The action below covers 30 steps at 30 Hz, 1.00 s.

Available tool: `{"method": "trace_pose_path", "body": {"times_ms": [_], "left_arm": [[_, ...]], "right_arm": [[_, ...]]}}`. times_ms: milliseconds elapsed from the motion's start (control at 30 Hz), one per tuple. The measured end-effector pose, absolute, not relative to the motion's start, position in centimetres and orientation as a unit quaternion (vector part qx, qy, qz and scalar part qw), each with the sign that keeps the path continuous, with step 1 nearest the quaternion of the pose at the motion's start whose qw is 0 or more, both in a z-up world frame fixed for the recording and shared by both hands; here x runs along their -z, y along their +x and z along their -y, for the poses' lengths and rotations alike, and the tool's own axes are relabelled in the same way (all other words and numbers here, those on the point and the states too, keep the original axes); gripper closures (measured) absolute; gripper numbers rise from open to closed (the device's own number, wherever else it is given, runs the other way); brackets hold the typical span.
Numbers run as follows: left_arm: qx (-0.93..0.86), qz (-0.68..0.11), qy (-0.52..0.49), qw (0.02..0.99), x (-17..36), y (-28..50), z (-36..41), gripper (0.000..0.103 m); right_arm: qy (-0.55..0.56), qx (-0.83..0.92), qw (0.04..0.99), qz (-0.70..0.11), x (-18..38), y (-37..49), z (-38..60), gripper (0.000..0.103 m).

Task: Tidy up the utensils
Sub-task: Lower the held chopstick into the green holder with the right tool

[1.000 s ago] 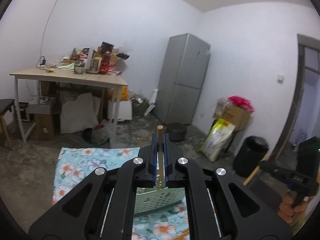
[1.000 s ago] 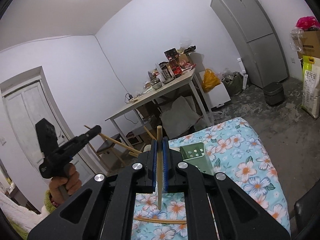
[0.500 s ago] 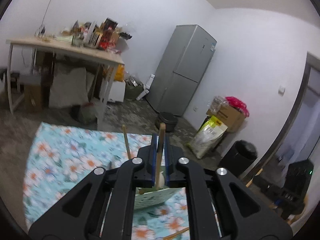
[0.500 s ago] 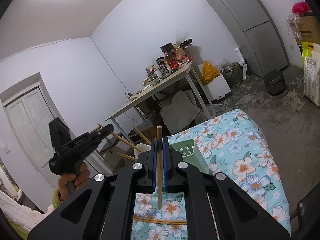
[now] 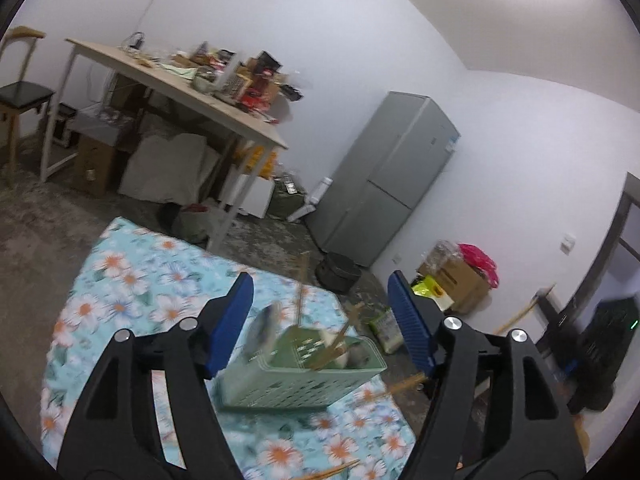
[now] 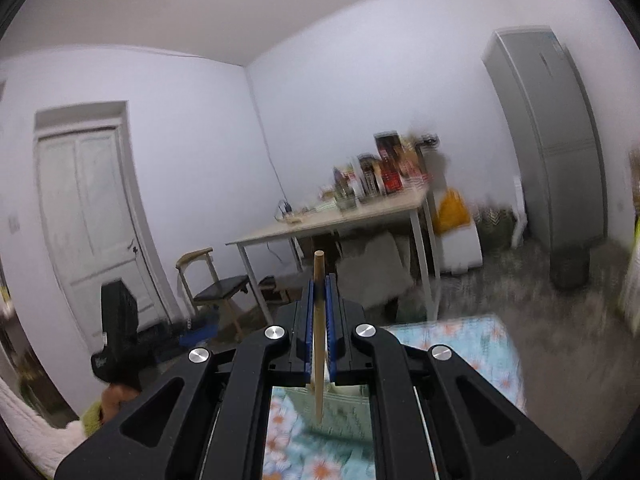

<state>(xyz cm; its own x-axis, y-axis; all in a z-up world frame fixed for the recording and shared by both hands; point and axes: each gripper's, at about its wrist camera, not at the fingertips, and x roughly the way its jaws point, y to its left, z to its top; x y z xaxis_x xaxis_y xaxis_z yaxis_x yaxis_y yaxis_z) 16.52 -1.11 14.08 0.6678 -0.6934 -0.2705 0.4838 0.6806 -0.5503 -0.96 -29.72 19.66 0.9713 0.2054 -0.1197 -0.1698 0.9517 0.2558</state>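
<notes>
My left gripper (image 5: 322,320) is open and empty, just above a green perforated basket (image 5: 296,380) on the floral cloth (image 5: 132,280). Wooden chopsticks (image 5: 300,296) and a spoon (image 5: 260,332) stand blurred in the basket. Another chopstick (image 5: 400,386) lies on the cloth by the basket's right side. My right gripper (image 6: 319,284) is shut on a wooden chopstick (image 6: 318,336), held upright above the basket (image 6: 336,412), which shows blurred between its arms.
A cluttered wooden table (image 5: 180,96) and a grey fridge (image 5: 384,176) stand at the back. A chair (image 6: 216,284) and a white door (image 6: 88,216) are at the left in the right wrist view. The other gripper's handle (image 6: 118,332) shows there too.
My left gripper has opened and let go of its chopstick, which now stands in the basket. The right gripper, still holding its chopstick, has swung over the basket.
</notes>
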Motion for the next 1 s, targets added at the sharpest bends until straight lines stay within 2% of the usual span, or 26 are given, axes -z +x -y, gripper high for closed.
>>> {"method": "trace_pose_path", "body": {"times_ms": [167, 333, 767, 833, 900, 1000], "left_arm": [[0.303, -0.25, -0.213, 0.894, -12.0, 15.3, -1.3, 0.034], [0.285, -0.264, -0.218, 0.895, -10.1, 14.5, -3.3, 0.034], [0.254, -0.273, -0.22, 0.901, -8.4, 13.7, -5.6, 0.034], [0.25, -0.276, -0.222, 0.901, -8.1, 13.6, -5.7, 0.034], [0.248, -0.279, -0.223, 0.9, -7.9, 13.6, -5.9, 0.034], [0.246, -0.284, -0.225, 0.899, -7.6, 13.6, -6.0, 0.034]], "right_arm": [[0.053, -0.102, 0.992, -0.044, -22.2, 0.2, 26.8, 0.097], [0.001, -0.099, 0.994, -0.054, -21.7, 2.0, 24.2, 0.097], [-0.129, -0.088, 0.984, -0.088, -15.8, 4.6, 19.0, 0.097], [-0.147, -0.093, 0.978, -0.118, -13.9, 5.0, 18.2, 0.097], [-0.156, -0.086, 0.973, -0.146, -12.4, 5.3, 17.8, 0.095], [-0.133, -0.079, 0.972, -0.174, -11.3, 5.0, 18.7, 0.078]]}}
